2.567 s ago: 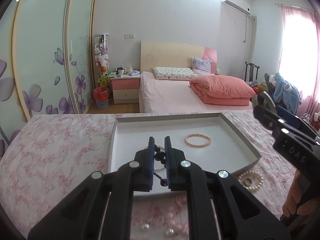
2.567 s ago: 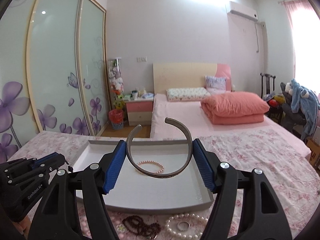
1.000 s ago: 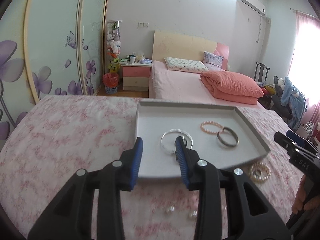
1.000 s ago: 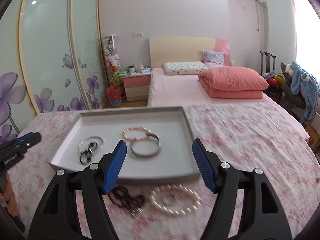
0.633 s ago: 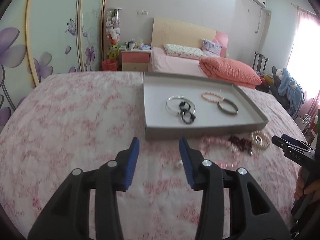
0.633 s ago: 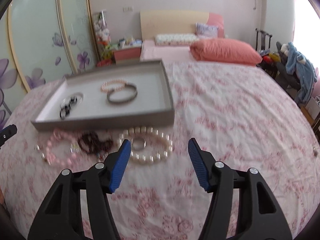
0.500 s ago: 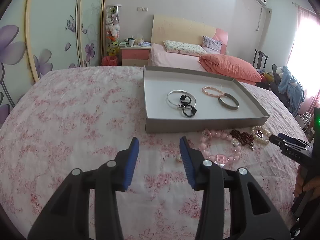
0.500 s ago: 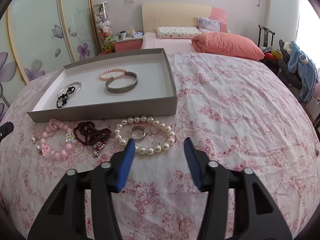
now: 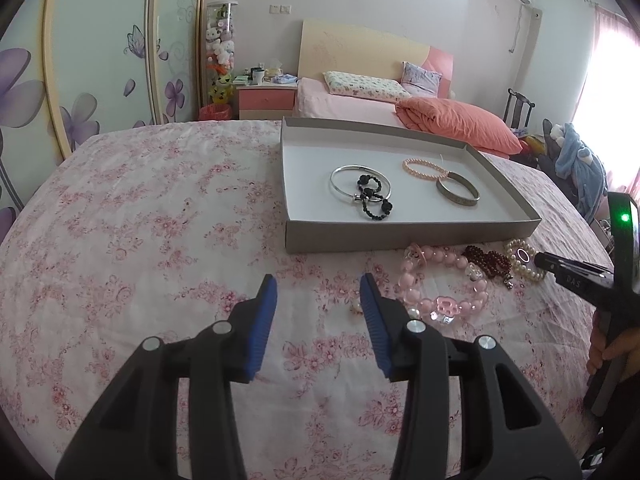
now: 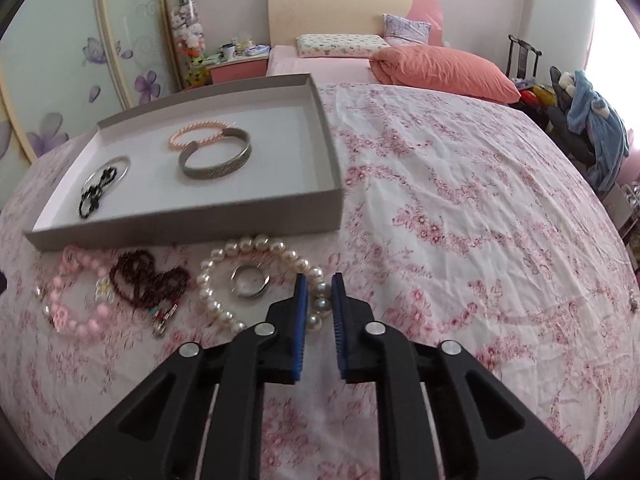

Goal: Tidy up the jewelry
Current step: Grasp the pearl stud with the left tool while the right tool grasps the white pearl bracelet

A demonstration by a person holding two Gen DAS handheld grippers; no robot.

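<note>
Right gripper [image 10: 319, 280] jaws pinched the pearl bracelet [image 10: 256, 245] beside the tray [image 10: 184, 224], left gripper [image 9: 318, 286] jaws spread over the floral bedspread [image 9: 160, 240].

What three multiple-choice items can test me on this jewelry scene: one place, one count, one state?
1. Where does the silver ring lie?
A. in the tray
B. inside the white pearl bracelet
C. on the pillow

2. How many pieces lie in the tray?
A. two
B. four
C. six

3. How is the left gripper?
A. open, empty
B. shut on beads
C. shut on a cuff

Key:
1 B: the silver ring sits within the white pearl bracelet on the cloth.
2 B: the tray holds the silver bangle, black bead bracelet, pink pearl bracelet and grey cuff.
3 A: the left gripper shows only cloth between its fingers.
</note>
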